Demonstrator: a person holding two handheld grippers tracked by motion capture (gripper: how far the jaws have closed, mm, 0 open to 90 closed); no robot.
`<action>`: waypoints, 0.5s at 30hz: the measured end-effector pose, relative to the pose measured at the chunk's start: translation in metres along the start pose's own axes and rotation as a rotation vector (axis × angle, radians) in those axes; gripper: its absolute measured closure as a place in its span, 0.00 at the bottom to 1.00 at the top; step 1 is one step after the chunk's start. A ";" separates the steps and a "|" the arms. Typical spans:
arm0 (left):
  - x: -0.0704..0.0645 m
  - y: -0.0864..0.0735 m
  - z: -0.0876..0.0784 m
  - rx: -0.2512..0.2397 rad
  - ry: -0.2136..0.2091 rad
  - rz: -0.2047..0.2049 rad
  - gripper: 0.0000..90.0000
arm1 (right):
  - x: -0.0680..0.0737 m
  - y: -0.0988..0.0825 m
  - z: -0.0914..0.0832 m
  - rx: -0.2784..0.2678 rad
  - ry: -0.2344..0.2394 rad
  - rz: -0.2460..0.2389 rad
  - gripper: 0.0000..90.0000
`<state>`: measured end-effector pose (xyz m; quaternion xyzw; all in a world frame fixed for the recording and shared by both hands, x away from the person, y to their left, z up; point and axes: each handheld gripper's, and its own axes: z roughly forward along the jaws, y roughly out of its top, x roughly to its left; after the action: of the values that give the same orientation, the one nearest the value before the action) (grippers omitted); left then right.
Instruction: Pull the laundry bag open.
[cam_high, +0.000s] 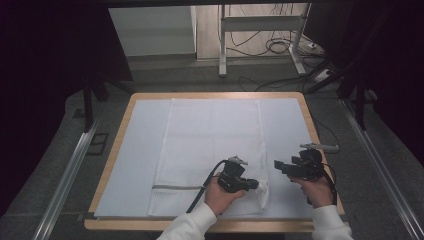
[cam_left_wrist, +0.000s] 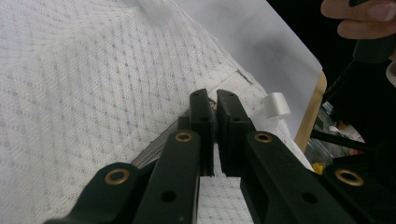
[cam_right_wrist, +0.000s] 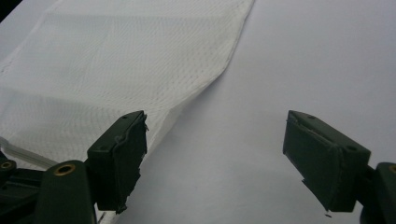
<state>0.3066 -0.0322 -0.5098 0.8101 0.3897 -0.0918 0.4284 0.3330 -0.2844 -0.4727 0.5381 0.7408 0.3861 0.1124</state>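
The white mesh bag (cam_high: 210, 150) lies mid-bench. The left claw (cam_high: 254, 184) pinches its zipper pull at the near edge; the right claw (cam_high: 278, 165) gapes empty beside. Next, probably draw the zipper along.

Left hand-held gripper (cam_left_wrist: 215, 105) jaws pinched on zipper pull, white mesh bag (cam_left_wrist: 84, 93) (w/ white tab (cam_left_wrist: 276, 105))

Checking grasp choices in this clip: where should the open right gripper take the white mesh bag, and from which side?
Probably the mesh bag's right side edge near its front corner, approached from the bare sheet on the right. It lies flat, so only an edge offers purchase; the left gripper already pinches the zipper end, while the right gripper hovers open.
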 end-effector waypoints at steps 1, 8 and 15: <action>0.000 0.000 0.000 0.000 0.000 0.001 0.96 | 0.001 0.000 0.001 0.002 0.004 -0.002 0.24; 0.000 -0.001 -0.001 -0.009 -0.001 0.002 0.96 | 0.009 0.001 0.009 0.039 0.062 0.006 0.24; 0.000 -0.001 -0.007 -0.016 -0.002 -0.001 0.96 | 0.015 0.001 0.015 0.064 0.076 -0.003 0.25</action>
<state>0.3046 -0.0262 -0.5059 0.8063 0.3904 -0.0896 0.4353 0.3367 -0.2643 -0.4790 0.5253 0.7573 0.3821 0.0674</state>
